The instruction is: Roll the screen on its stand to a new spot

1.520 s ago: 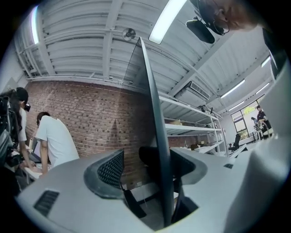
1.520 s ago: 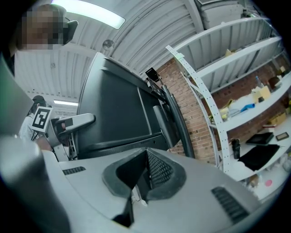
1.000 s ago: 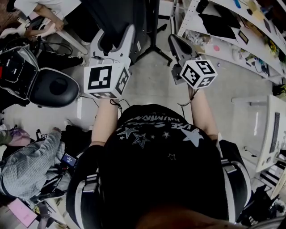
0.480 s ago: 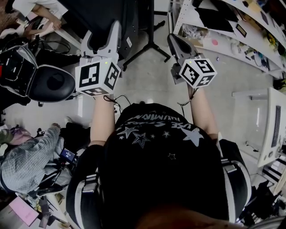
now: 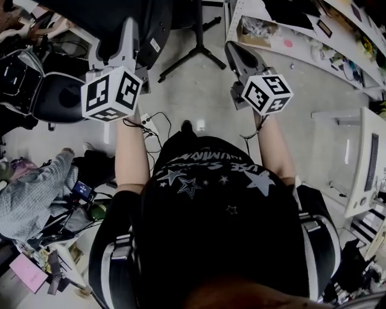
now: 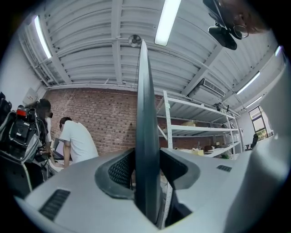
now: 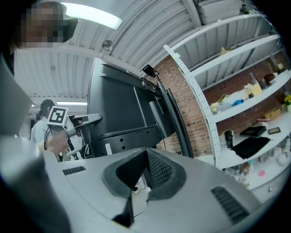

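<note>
The black screen [image 5: 151, 18] stands on a wheeled stand whose legs [image 5: 196, 43] spread on the floor ahead of me. My left gripper [image 5: 134, 27] reaches its left edge. In the left gripper view that thin edge [image 6: 146, 113] rises straight up between the jaws, which have just been closing and now pinch it. My right gripper [image 5: 232, 51] hangs shut and empty to the right of the stand, apart from it. Its own view shows the screen's back [image 7: 120, 109], the slanted stand pole [image 7: 175, 120] and the left gripper's marker cube [image 7: 57, 115] at the screen's far edge.
A black office chair [image 5: 60, 96] and a crouched person [image 5: 36, 199] are on the left. Cables and a power strip [image 5: 148, 124] lie by my feet. White shelving [image 5: 301, 54] lines the right, with a white unit [image 5: 362, 169] beyond. A person in white [image 6: 77, 139] works by the brick wall.
My left gripper has slid left along the floor view onto the screen's edge and its jaws have narrowed. The right gripper kept its place in the view while the floor and shelves shifted.
</note>
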A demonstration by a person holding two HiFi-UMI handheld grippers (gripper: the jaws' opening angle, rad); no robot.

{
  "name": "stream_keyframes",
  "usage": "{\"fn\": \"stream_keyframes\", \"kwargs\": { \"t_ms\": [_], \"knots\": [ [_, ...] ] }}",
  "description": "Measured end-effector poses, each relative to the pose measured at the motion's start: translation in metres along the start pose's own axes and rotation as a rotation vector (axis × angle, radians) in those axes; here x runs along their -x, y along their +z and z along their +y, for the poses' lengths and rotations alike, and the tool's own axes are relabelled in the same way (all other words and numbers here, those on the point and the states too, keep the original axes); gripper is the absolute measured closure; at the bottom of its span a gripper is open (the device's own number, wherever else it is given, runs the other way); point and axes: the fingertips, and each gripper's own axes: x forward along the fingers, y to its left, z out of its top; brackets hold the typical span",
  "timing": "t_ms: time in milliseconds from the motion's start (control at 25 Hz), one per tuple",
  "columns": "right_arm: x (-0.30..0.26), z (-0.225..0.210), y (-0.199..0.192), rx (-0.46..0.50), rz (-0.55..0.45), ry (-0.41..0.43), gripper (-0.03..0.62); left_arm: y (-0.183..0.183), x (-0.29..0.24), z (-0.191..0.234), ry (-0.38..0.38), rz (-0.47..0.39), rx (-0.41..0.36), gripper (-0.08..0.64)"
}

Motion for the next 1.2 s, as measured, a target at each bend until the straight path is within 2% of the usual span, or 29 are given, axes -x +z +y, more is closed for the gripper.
{"fn": "stream_keyframes", "kwargs": {
  "t_ms": [400, 560, 920, 1200],
  "knots": [
    [0.022, 0.018, -0.023, -0.031, 0.047, 0.082, 0.584, 0.010, 0.034, 0.003, 0.052, 0.001, 0.013, 0.368],
    [0.026, 0.027, -0.029, -0.038, 0.047, 0.097, 0.584, 0.012, 0.049, -0.002, 0.048, -0.005, 0.014, 0.368],
    [0.047, 0.028, -0.030, -0.040, 0.027, 0.071, 0.584, 0.015, 0.071, -0.045, -0.012, -0.014, 0.009, 0.370],
    [0.066, 0.044, -0.030, -0.029, 0.025, 0.039, 0.584, 0.018, 0.087, -0.053, -0.034, -0.018, 0.030, 0.374]
  ]
}}
